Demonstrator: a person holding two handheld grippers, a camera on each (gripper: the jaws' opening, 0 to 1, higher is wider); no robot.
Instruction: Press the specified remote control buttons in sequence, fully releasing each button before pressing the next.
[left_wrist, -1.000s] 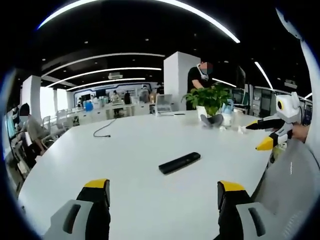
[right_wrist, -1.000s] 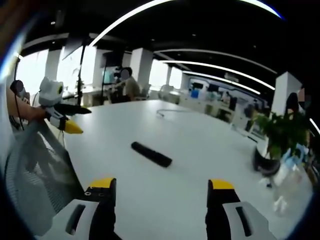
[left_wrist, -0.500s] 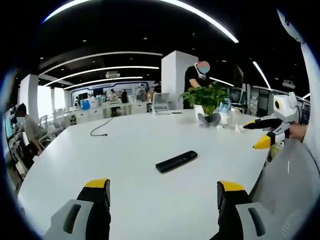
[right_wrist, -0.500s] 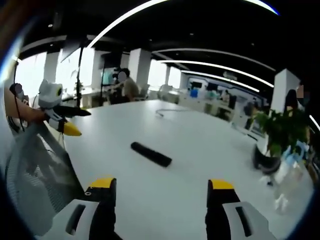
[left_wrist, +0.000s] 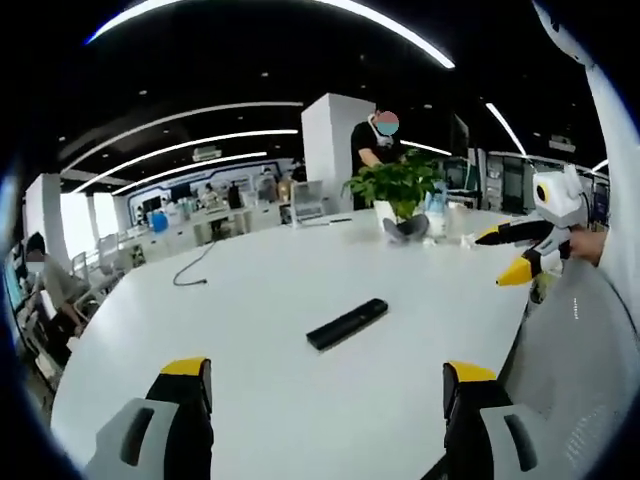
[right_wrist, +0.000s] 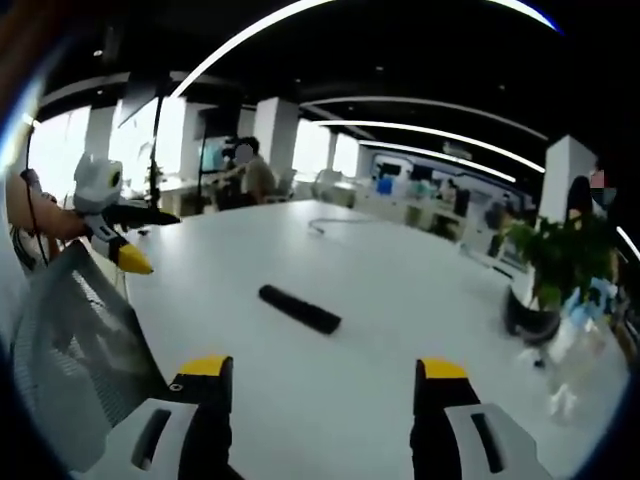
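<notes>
We are holding left gripper (left_wrist: 325, 385) wide apart, right gripper (right_wrist: 320, 380) wide too, both hovering near remote (left_wrist: 347, 323) lying mid-table (left_wrist: 240, 300), plant (left_wrist: 395, 190) far right.

1. The left gripper view looks from the near edge of the white table (left_wrist: 250, 300), across it toward the plant (left_wrist: 395, 190) at the far right.
2. The right gripper view looks from another side of the table (right_wrist: 400, 300), with the plant (right_wrist: 560, 265) far off.
3. Both views share the black remote (left_wrist: 347, 323) (right_wrist: 299, 308), lying a fair way off in the middle of the table.
4. Each view catches the other gripper at its edge (left_wrist: 520, 250) (right_wrist: 125, 240).
</notes>
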